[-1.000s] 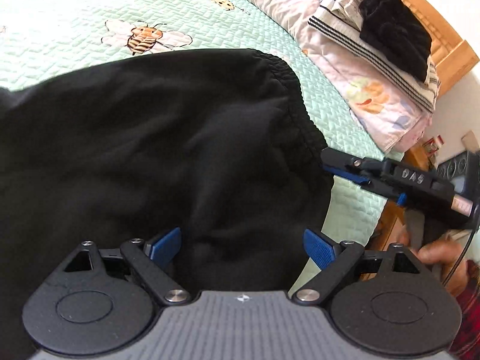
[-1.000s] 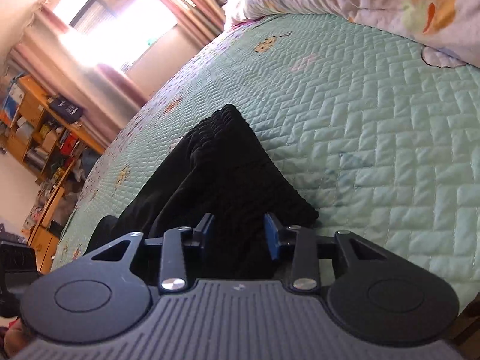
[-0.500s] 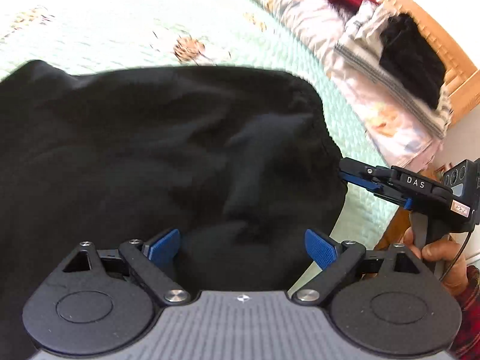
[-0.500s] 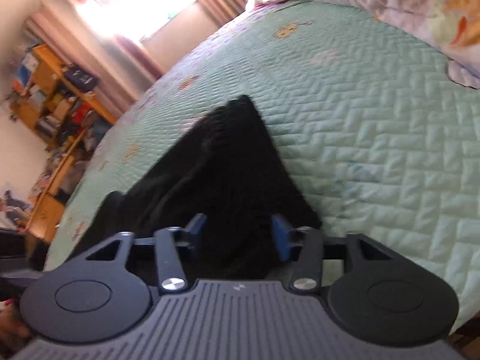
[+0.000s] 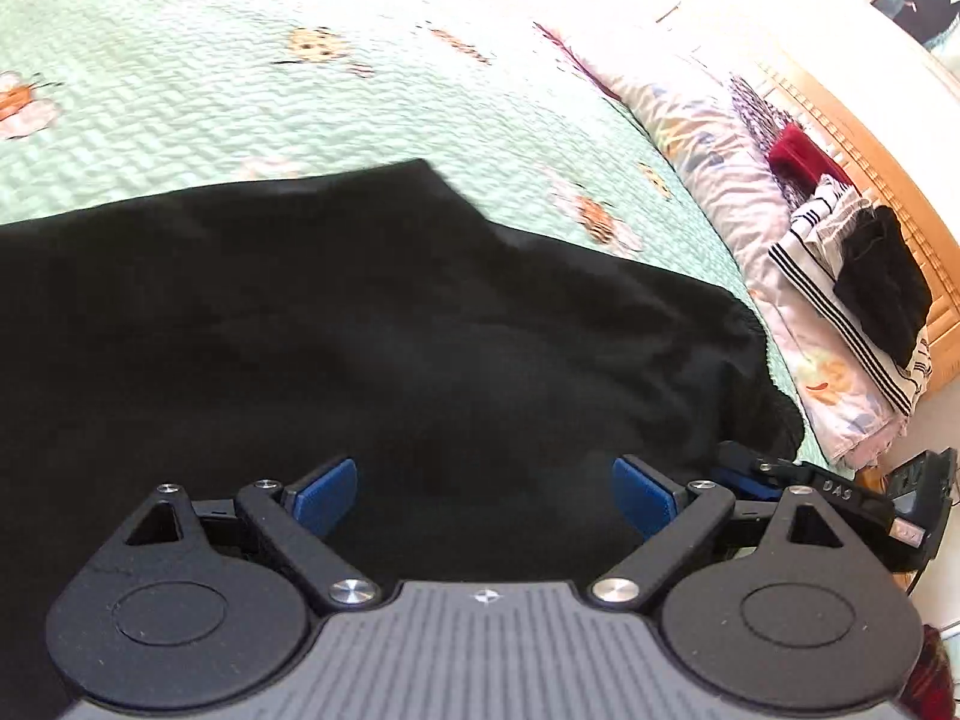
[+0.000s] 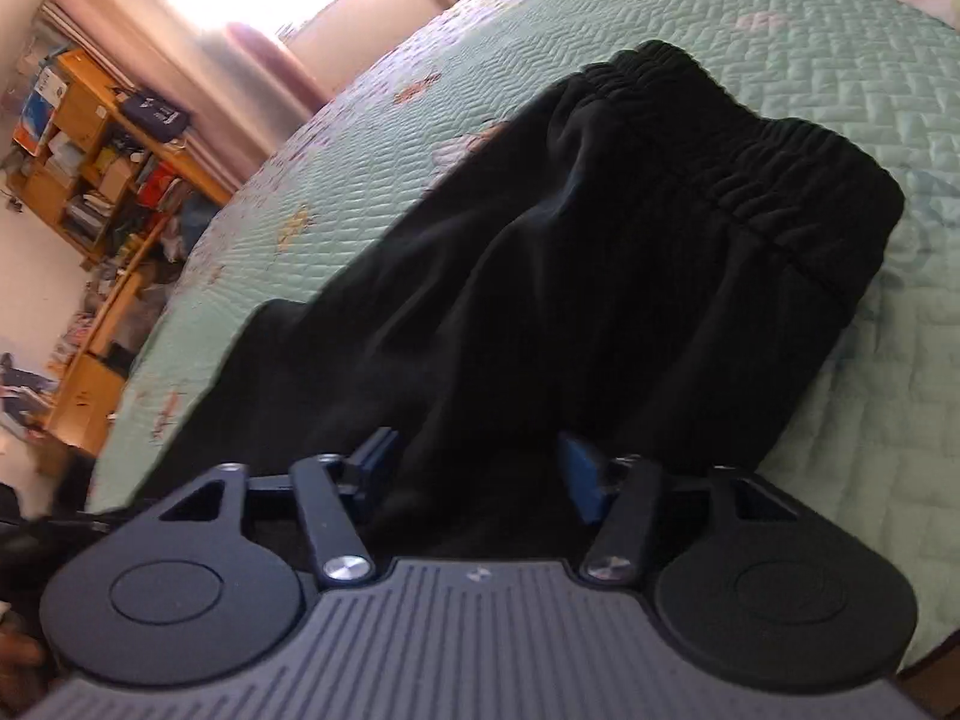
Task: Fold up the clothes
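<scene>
A: Garment location?
B: Black trousers (image 6: pixel 600 276) spread flat on bed (image 6: pixel 780 48), waistband near right edge.
A: Tongs?
B: Left tongs (image 5: pixel 483 492) wide open, empty. Right tongs (image 6: pixel 477 468) parted, astride fabric; probably lining up fold.

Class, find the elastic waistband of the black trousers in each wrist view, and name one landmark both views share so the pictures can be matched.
Left wrist view: the elastic waistband runs down the right edge of the black trousers, above the right gripper.
Right wrist view: it crosses the upper right, gathered.
Shared landmark: the green quilted bedspread.
</scene>
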`<state>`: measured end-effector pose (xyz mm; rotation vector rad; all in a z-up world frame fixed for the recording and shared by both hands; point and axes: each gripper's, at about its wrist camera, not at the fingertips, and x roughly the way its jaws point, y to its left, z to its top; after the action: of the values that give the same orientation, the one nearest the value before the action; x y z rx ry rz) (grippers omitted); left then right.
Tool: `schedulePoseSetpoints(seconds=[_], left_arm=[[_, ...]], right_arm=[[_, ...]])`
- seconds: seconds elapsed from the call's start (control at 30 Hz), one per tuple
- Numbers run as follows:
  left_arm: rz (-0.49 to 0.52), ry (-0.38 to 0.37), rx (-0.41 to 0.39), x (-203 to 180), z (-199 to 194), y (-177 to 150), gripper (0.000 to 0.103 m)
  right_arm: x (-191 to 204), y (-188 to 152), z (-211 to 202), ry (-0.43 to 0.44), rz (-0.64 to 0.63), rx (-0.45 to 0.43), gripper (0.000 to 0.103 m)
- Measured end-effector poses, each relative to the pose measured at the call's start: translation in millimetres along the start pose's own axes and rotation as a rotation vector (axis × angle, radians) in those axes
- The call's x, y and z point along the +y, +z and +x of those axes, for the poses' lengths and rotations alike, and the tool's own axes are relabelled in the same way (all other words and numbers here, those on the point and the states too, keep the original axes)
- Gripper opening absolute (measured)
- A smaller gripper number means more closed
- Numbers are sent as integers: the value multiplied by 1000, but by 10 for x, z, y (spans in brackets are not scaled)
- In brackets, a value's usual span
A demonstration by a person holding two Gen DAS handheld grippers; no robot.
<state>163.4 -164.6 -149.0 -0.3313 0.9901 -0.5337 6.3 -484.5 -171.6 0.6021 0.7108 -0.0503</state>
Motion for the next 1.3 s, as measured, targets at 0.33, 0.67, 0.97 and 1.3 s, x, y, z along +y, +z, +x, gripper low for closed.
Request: schedulePoseSetpoints(seconds=[0.33, 0.67, 0.97, 1.3], left_arm=[[-75, 100, -108, 913, -796, -338, 94], [-236, 86, -288, 1932, -1938, -894, 92], [-476, 116, -762, 3121, -3254, -1295, 97], [-459, 276, -641, 3644, -3208, -1656, 65]], right_arm=[[1185, -254, 181, 87, -176, 76, 68], [1686, -560, 699, -31, -267, 201, 63], [2183, -792, 783, -227, -376, 245, 73], [2412, -759, 749, -362, -313, 177, 74]])
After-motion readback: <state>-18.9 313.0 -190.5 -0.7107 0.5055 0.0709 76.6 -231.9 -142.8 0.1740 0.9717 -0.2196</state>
